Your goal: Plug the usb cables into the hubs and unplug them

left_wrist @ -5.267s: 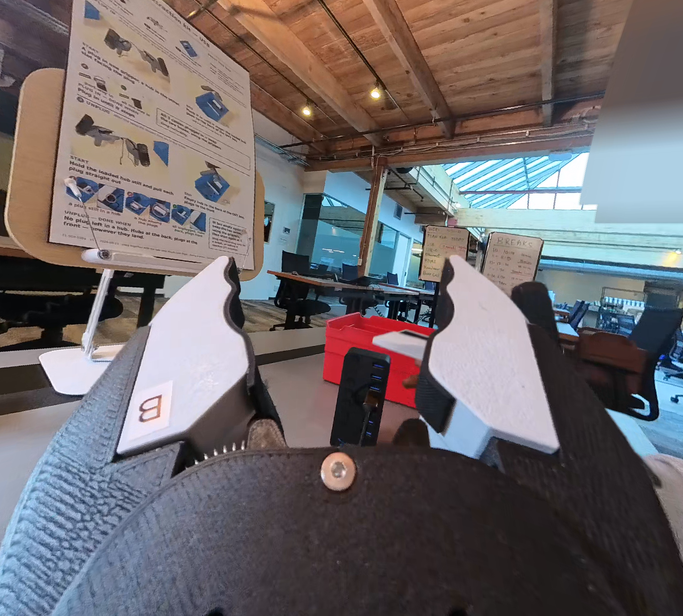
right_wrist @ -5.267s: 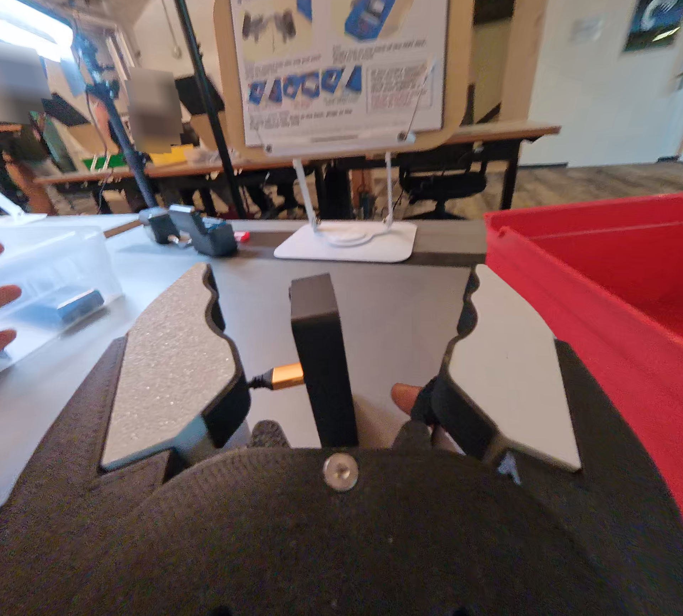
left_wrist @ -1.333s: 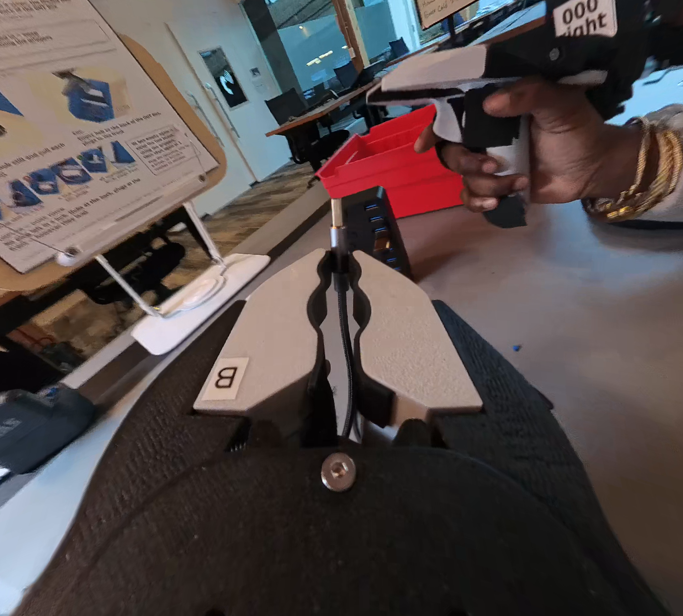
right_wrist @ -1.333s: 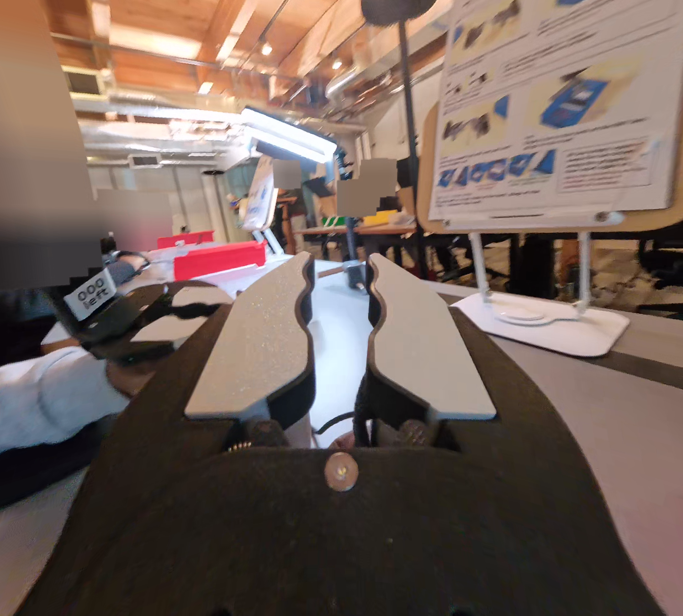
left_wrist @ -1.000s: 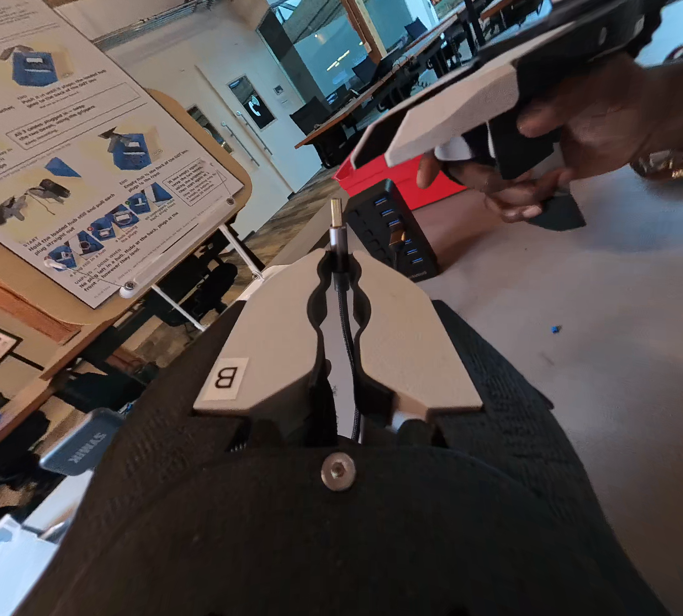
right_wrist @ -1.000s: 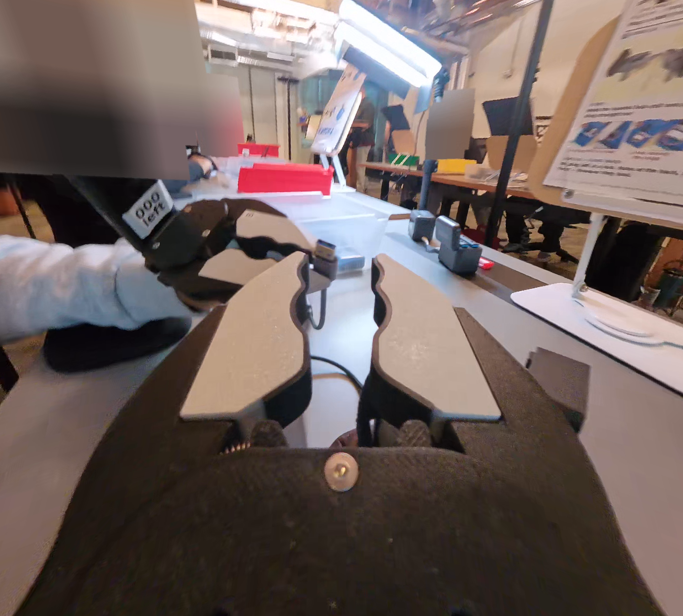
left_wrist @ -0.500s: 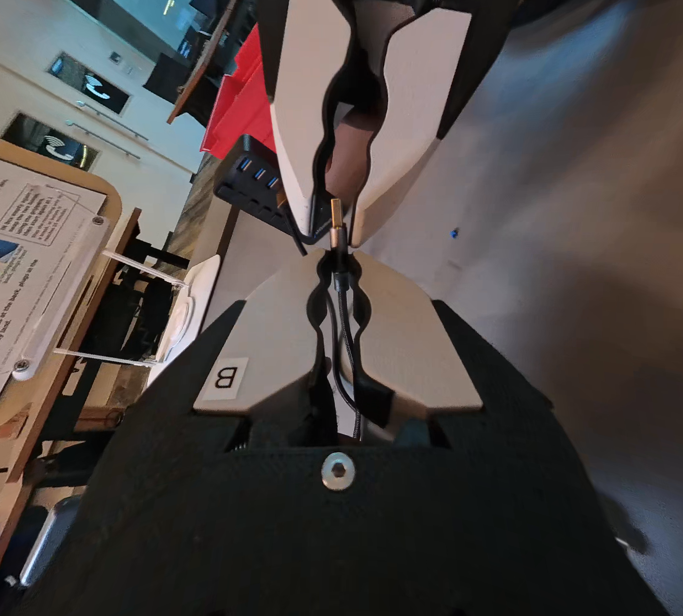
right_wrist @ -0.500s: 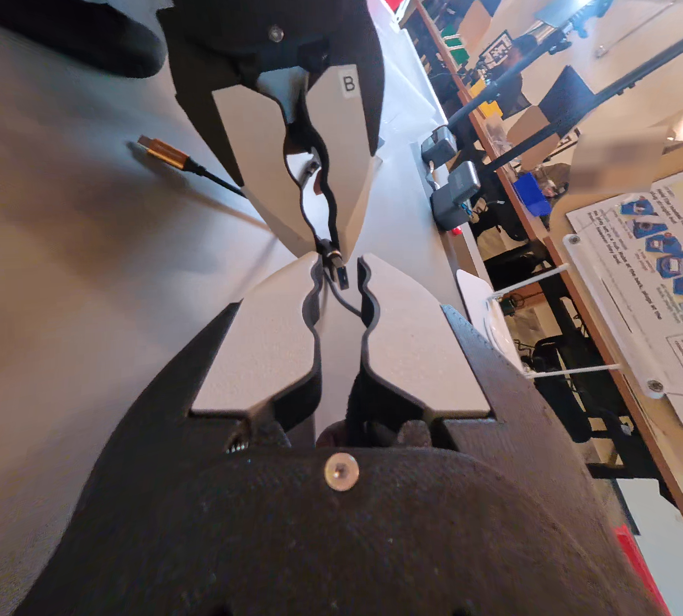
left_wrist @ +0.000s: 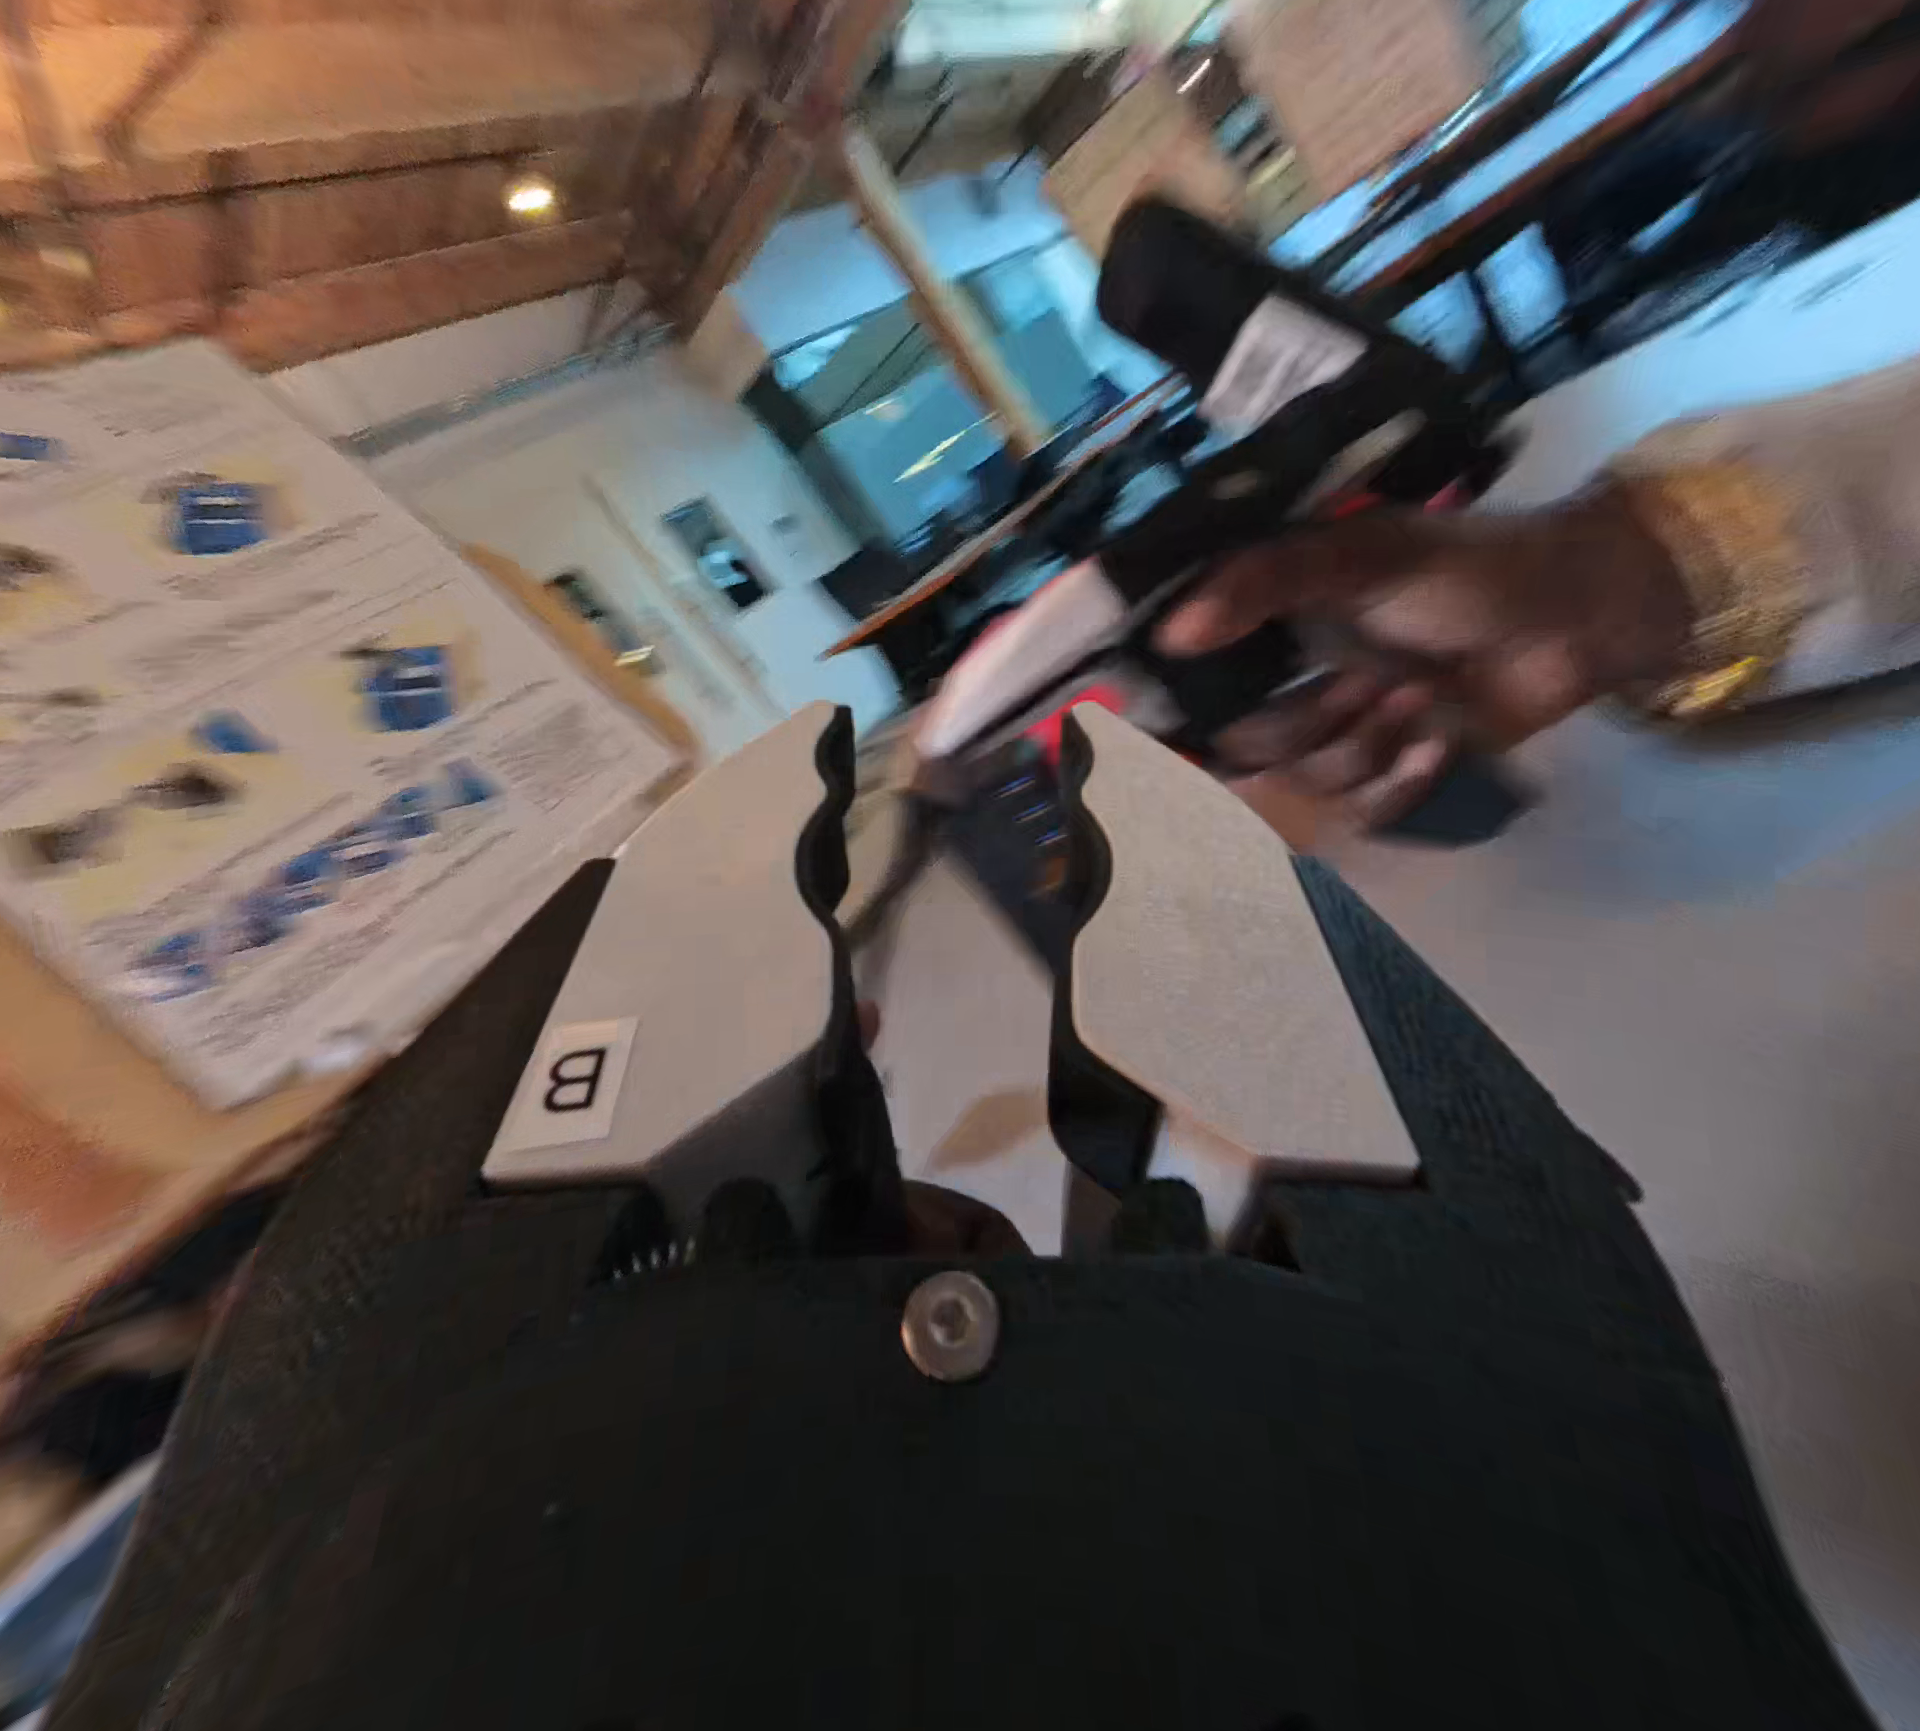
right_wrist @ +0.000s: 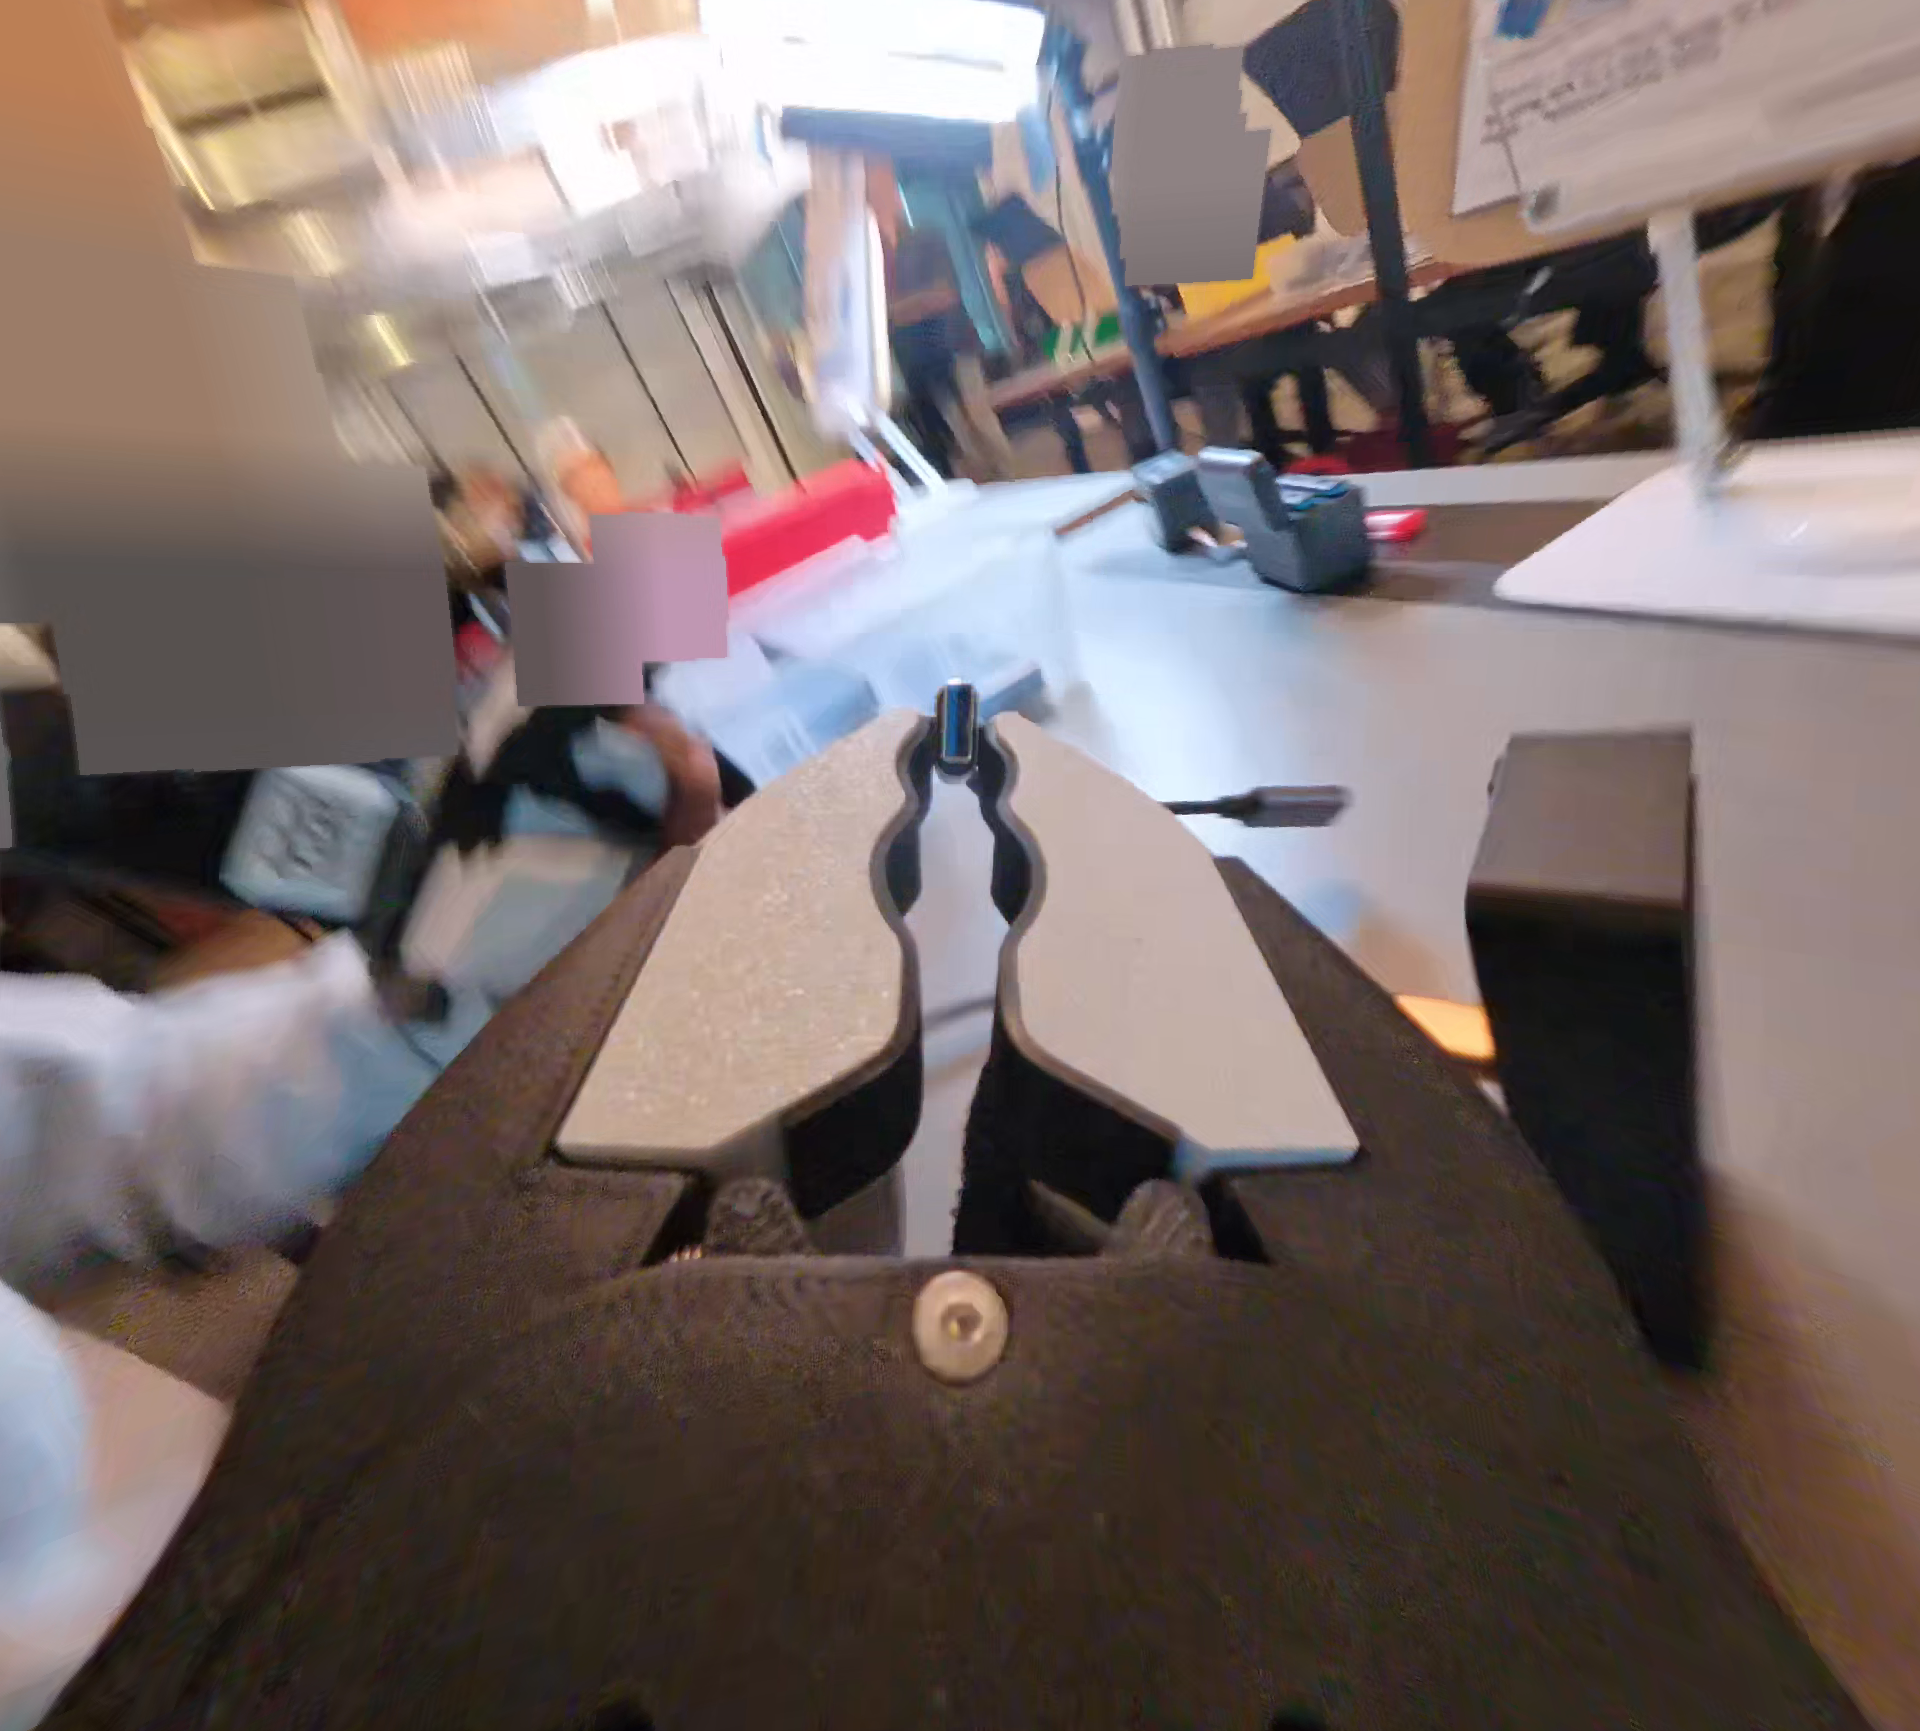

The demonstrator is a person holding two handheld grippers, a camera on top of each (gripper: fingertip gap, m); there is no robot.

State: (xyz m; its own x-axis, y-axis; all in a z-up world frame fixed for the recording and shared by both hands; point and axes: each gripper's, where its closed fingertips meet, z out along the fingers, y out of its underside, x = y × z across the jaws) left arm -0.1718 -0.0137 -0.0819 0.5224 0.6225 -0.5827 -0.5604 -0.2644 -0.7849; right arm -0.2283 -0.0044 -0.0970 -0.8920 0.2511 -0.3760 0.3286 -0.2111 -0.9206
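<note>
The right hand-held gripper [right_wrist: 956, 762] pinches a USB plug [right_wrist: 956, 731] at its fingertips, plug pointing forward; the black hub [right_wrist: 1590, 975] stands on the surface just to its right; the left hand-held gripper [left_wrist: 951, 772] is parted, empty.

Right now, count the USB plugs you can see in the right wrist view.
3. One USB plug pinched at the tips of the right tongs; a grey plug lying on the table; an orange plug beside the black hub. Others may be hidden.

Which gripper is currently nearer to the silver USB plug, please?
Right. The right gripper pinches the silver USB plug at its fingertips; the left gripper is open and empty.
</note>
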